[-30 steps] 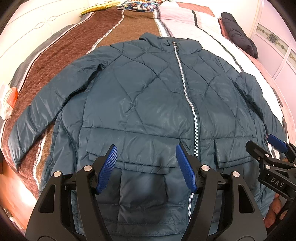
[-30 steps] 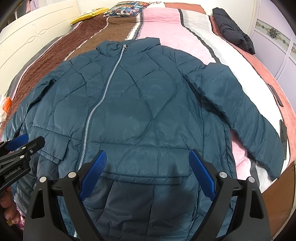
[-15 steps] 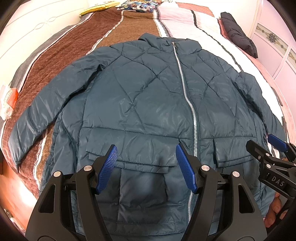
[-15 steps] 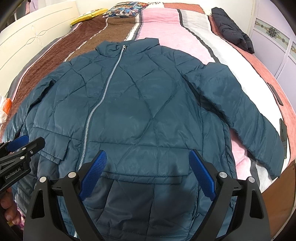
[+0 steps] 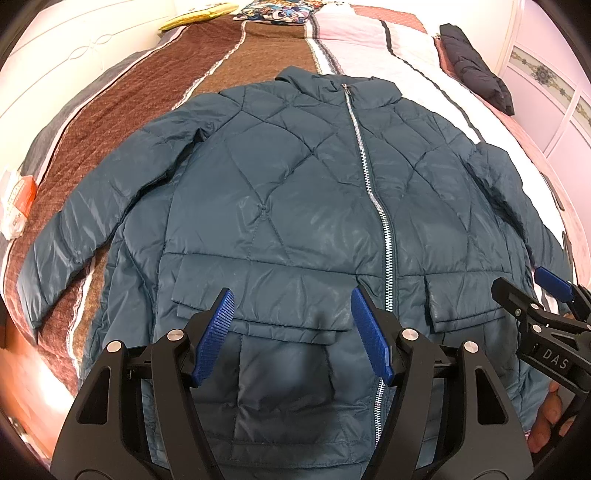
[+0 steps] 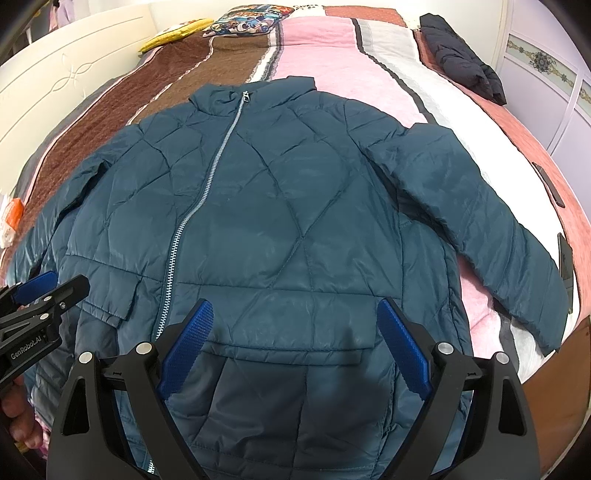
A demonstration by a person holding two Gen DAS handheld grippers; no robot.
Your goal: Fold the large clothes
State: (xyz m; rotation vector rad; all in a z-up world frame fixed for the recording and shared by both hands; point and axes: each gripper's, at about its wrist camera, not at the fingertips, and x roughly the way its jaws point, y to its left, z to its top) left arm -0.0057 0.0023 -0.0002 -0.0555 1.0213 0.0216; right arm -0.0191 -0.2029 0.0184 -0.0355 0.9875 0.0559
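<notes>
A dark teal quilted jacket (image 5: 295,206) lies flat on the bed, front up, zipped, collar at the far end and both sleeves spread out; it also shows in the right wrist view (image 6: 280,221). My left gripper (image 5: 291,314) is open and empty above the left pocket flap near the hem. My right gripper (image 6: 295,325) is open and empty above the right pocket flap. Each gripper shows at the edge of the other's view: the right one (image 5: 532,291), the left one (image 6: 51,286).
The bed has a striped brown, pink and white cover (image 6: 317,48). A dark folded garment (image 6: 461,62) lies at the far right. Pillows (image 6: 240,22) sit at the head. A white and orange packet (image 5: 16,199) lies at the left edge. A wardrobe (image 6: 546,74) stands to the right.
</notes>
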